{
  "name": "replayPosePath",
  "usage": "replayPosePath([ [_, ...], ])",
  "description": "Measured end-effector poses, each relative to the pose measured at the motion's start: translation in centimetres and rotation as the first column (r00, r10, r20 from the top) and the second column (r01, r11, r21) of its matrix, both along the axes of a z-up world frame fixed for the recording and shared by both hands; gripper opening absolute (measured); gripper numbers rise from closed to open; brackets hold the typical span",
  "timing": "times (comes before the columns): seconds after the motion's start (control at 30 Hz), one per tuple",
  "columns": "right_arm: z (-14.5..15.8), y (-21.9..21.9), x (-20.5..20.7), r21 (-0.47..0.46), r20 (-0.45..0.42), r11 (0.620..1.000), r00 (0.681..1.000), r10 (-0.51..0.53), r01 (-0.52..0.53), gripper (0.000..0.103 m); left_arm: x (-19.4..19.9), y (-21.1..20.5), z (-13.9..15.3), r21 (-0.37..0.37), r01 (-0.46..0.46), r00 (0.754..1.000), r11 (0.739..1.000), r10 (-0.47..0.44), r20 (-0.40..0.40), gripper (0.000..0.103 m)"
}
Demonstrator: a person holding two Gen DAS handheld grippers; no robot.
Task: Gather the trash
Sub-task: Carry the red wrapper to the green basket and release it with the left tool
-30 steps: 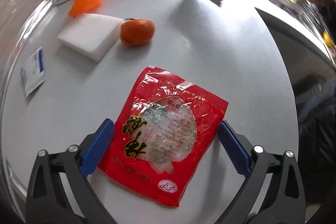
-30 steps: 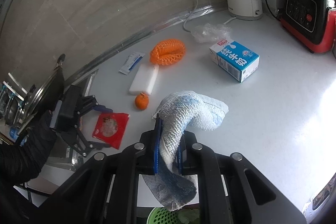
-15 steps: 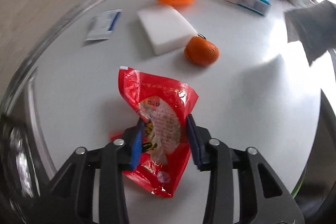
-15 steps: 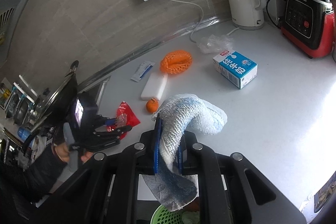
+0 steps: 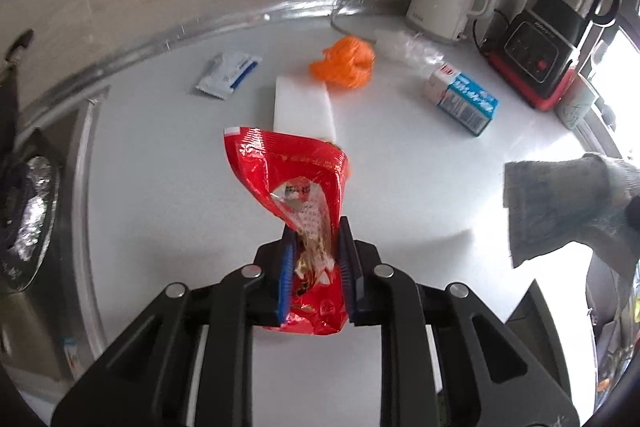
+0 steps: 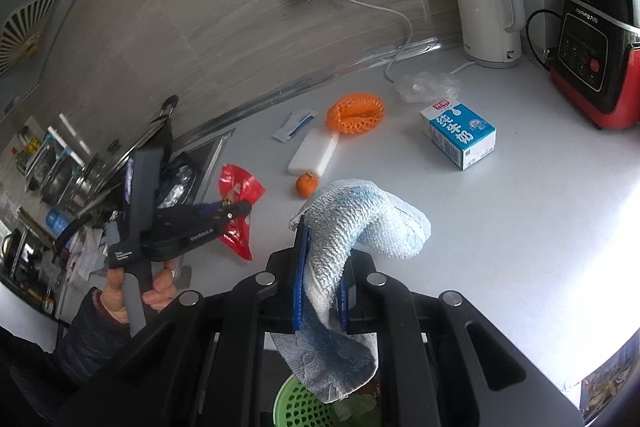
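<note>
Lifting red wrapper (image 5: 298,195) off the counter (image 5: 168,187) since earlier, left tool (image 5: 316,267) clamped on it, right tool (image 6: 322,291) still gripping cloth (image 6: 360,223).

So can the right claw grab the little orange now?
Probably not yet. The right claw is already shut on the cloth, so it has no free grip, though the orange sits uncovered just ahead.

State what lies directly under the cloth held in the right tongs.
A green basket sits under the cloth hanging from the right tongs; the cloth covers most of its contents.
</note>
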State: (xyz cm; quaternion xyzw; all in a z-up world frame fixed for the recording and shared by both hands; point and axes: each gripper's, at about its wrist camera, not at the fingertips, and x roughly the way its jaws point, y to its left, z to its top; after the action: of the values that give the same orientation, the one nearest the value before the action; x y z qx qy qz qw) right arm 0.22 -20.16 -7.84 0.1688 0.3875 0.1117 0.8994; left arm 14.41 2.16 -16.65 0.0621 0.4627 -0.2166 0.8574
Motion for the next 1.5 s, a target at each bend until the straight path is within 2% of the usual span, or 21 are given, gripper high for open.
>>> replayPosePath([
  [0.17,0.1,-0.9,-2.5,0.001,0.000,0.999,0.999,0.038,-0.038,0.014,-4.2,-0.5,1.8,-0.037,-0.011,1.000,0.999,0.010,-0.016,0.019],
  [0.3,0.0,-1.2,-5.3,-0.014,-0.010,0.997,0.997,0.076,-0.076,0.014,-8.6,-1.8,2.9,-0.066,0.024,0.999,0.997,-0.028,-0.046,0.019],
  [0.4,-0.5,-1.2,-7.8,-0.021,-0.033,0.994,0.993,0.110,-0.111,0.014,-12.2,-3.2,2.6,-0.085,0.060,0.995,0.995,-0.067,-0.079,0.019],
  [0.57,-1.1,-1.0,-11.7,-0.035,-0.065,0.986,0.985,0.157,-0.160,0.014,-18.1,-5.0,-0.3,-0.064,0.113,0.981,0.992,-0.121,-0.148,0.019],
  [0.7,-1.5,-1.1,-13.8,-0.044,-0.083,0.982,0.981,0.178,-0.182,0.014,-20.8,-5.5,-3.1,-0.049,0.129,0.968,0.990,-0.136,-0.211,0.019],
  [0.73,-1.6,-1.2,-14.1,-0.045,-0.084,0.982,0.980,0.179,-0.183,0.014,-21.4,-5.7,-4.0,-0.044,0.135,0.963,0.990,-0.141,-0.230,0.020],
  [0.77,-1.8,-1.3,-14.5,-0.046,-0.086,0.982,0.981,0.176,-0.181,0.014,-22.0,-5.9,-5.1,-0.043,0.138,0.956,0.989,-0.145,-0.254,0.025],
  [0.8,-1.9,-1.4,-14.7,-0.045,-0.088,0.983,0.981,0.174,-0.178,0.014,-22.5,-6.1,-6.0,-0.048,0.145,0.950,0.988,-0.152,-0.274,0.028],
  [0.87,-2.1,-1.6,-15.0,-0.045,-0.092,0.984,0.981,0.170,-0.174,0.014,-23.0,-6.3,-7.4,-0.048,0.149,0.940,0.988,-0.156,-0.305,0.047],
  [0.93,-2.3,-1.7,-15.2,-0.049,-0.097,0.984,0.981,0.166,-0.171,0.014,-23.3,-6.6,-9.3,-0.056,0.156,0.924,0.986,-0.166,-0.344,0.057],
  [1.1,-2.9,-1.9,-15.3,-0.052,-0.116,0.984,0.979,0.165,-0.172,0.014,-23.3,-7.2,-12.0,-0.060,0.149,0.899,0.987,-0.160,-0.408,0.060],
  [1.17,-3.0,-2.0,-15.3,-0.055,-0.118,0.984,0.979,0.165,-0.172,0.014,-23.3,-7.1,-12.2,-0.059,0.139,0.899,0.989,-0.151,-0.412,0.064],
  [1.5,-3.1,-2.2,-15.2,-0.046,-0.115,0.987,0.982,0.148,-0.154,0.014,-21.9,-4.4,-10.6,-0.069,0.072,0.924,0.995,-0.092,-0.371,0.067],
])
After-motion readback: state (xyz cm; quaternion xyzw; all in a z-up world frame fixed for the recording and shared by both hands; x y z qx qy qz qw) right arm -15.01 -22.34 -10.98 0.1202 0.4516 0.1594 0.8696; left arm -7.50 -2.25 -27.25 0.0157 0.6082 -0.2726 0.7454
